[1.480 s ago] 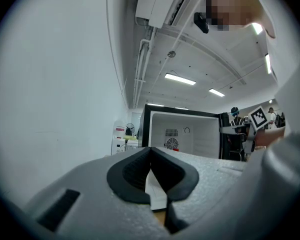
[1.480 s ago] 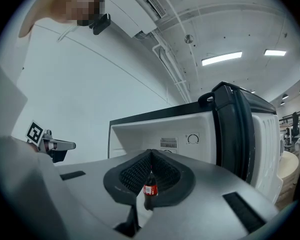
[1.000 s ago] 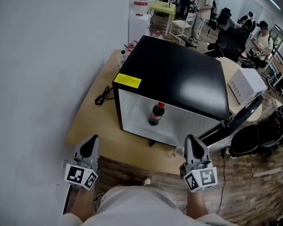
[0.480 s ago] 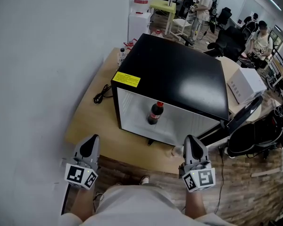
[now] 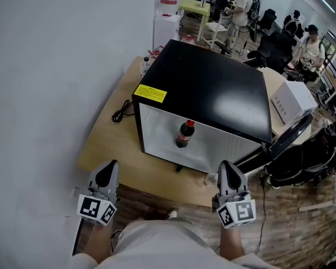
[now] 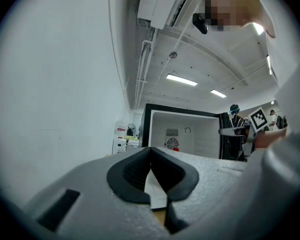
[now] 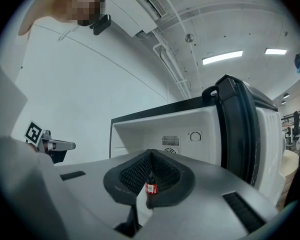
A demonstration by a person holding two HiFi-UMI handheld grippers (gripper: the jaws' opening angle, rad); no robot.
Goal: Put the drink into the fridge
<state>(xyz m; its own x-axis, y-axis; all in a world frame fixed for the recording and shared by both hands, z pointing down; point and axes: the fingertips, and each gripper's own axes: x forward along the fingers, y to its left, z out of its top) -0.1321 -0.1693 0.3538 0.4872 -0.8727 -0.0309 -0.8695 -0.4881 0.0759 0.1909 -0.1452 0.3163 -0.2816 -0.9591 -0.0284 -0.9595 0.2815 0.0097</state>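
Head view. The black fridge (image 5: pixel 213 88) stands on the wooden table (image 5: pixel 109 144), its door (image 5: pixel 285 136) swung open toward 3 o'clock. The drink, a dark bottle (image 5: pixel 183 134) with a red cap and label, stands upright inside the white interior, left of centre; whether it rests on the floor or on a shelf is not clear from this angle. A yellow label (image 5: pixel 151 96) sits on the fridge's top front corner at 10 o'clock. A black cable (image 5: pixel 122 114) lies on the table at 9 o'clock of the fridge.

You hold your left gripper (image 5: pixel 107 171) at 7 o'clock and your right gripper (image 5: pixel 229 170) at 5 o'clock. Both are near your body and well apart from the fridge.

Gripper views. Each gripper's jaws are clenched tip to tip, with nothing between the pads. In the right gripper view the bottle (image 7: pixel 150 188) shows only in the distance, through the slot below the closed tips.
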